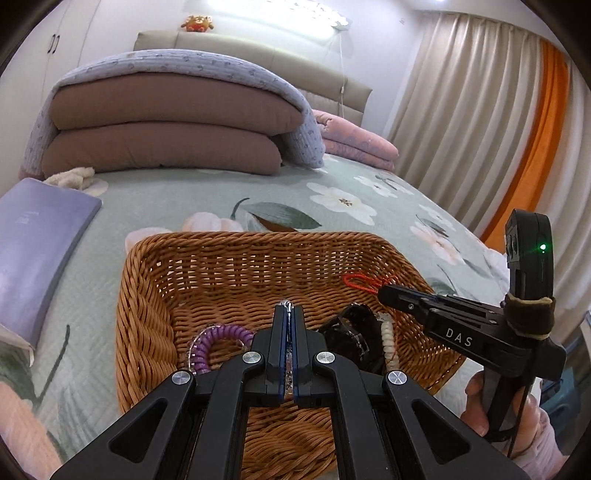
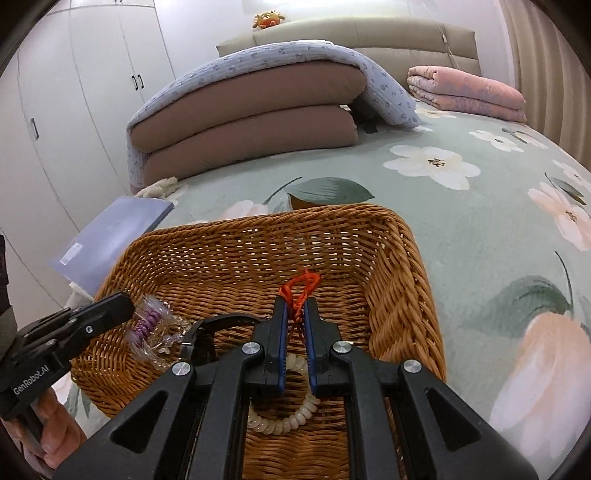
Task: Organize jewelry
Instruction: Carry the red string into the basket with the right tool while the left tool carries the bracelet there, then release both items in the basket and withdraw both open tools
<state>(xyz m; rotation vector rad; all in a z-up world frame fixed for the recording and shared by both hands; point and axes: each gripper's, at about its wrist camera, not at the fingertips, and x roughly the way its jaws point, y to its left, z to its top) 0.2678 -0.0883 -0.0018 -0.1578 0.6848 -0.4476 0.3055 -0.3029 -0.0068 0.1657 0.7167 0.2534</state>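
a red knotted cord loop (image 2: pixel 301 291) is pinched between the narrow jaws of the right gripper (image 2: pixel 295 314) above the brown woven wicker basket (image 2: pixel 406 266). a clear beaded strand (image 1: pixel 289 305) is clamped by the left gripper (image 1: pixel 289 314). a purple coil bracelet (image 1: pixel 216 341) lies near left in the basket, a white one (image 2: pixel 291 417) nearest.

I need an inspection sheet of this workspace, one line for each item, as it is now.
Surface: bed with floral green cover; wicker basket stands on it.
Job's things: in the basket, purple coil, white coil, black item, kind unclear; red cord.
Clutter: purple book left of the basket.
Grippers: left gripper shut on a small clear item, kind unclear; right gripper shut on the red cord, both over the basket.
Cables: thin white cord hangs by the headboard.
Surroundings: folded bedding, pink quilt, curtains, wardrobe, plush toy.
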